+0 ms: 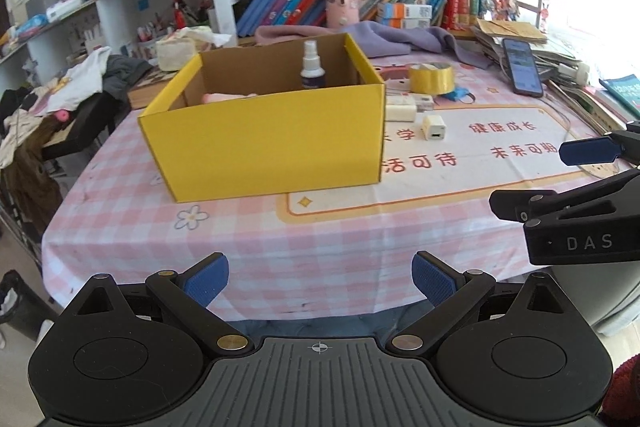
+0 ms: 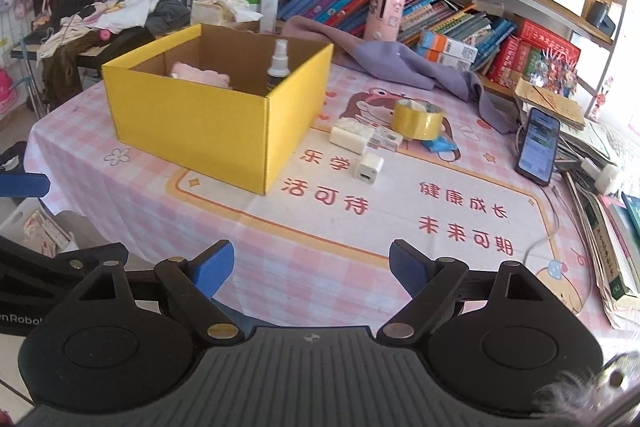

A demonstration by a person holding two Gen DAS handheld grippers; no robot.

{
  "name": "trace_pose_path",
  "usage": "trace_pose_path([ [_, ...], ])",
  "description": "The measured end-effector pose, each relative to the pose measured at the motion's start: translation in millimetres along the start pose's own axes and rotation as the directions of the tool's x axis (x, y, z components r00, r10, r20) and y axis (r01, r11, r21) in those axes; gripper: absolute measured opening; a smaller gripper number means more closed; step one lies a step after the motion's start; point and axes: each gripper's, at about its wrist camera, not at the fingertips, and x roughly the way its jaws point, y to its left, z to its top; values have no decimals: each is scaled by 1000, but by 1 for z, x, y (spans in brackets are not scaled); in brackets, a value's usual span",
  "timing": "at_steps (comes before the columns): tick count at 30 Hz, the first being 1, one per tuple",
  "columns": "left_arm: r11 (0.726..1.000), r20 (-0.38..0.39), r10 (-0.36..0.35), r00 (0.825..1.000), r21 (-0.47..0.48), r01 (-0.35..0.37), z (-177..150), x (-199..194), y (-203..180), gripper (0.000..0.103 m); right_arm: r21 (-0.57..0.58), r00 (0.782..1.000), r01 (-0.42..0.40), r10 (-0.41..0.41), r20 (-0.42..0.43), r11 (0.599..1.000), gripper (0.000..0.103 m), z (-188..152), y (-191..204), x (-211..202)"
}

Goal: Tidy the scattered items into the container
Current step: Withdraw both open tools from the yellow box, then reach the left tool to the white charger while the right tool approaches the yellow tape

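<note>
Yellow box (image 2: 208,115) sitting open on the table (image 2: 280,247), partly filled.
It is holding a pink cloth (image 2: 200,74) and an upright spray bottle (image 2: 277,67); tape (image 2: 417,119) and chargers (image 2: 369,169) are lying beside it; left gripper (image 1: 320,279) and right gripper (image 2: 311,267) are hovering released, empty.

1. Yellow box (image 1: 264,143): its near wall hides the floor inside in both views.
2. Spray bottle (image 1: 311,67): base concealed behind the box wall.
3. Pink item (image 2: 200,74) in the box: only the top shows; what it is cannot be told.
4. Blue object (image 2: 440,143) beside the tape roll (image 2: 417,119): partly covered by the roll, identity unclear.
5. Right tongs (image 1: 576,179): cut off by the left view's right edge.
6. Book spines (image 2: 440,15) on the shelf: lettering too small to read.
7. Desk (image 2: 320,247): near edge hidden behind the tongs.
</note>
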Motion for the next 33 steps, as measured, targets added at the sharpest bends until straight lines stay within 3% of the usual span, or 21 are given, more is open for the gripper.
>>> trace_pose_path([
  [17, 990, -41, -111, 993, 79, 114, 15, 25, -44, 100, 67, 996, 69, -65, -56, 995, 85, -10, -42, 8],
  [33, 962, 19, -211, 977, 183, 204, 41, 49, -98, 98, 191, 994, 106, -100, -41, 976, 75, -10, -100, 18],
])
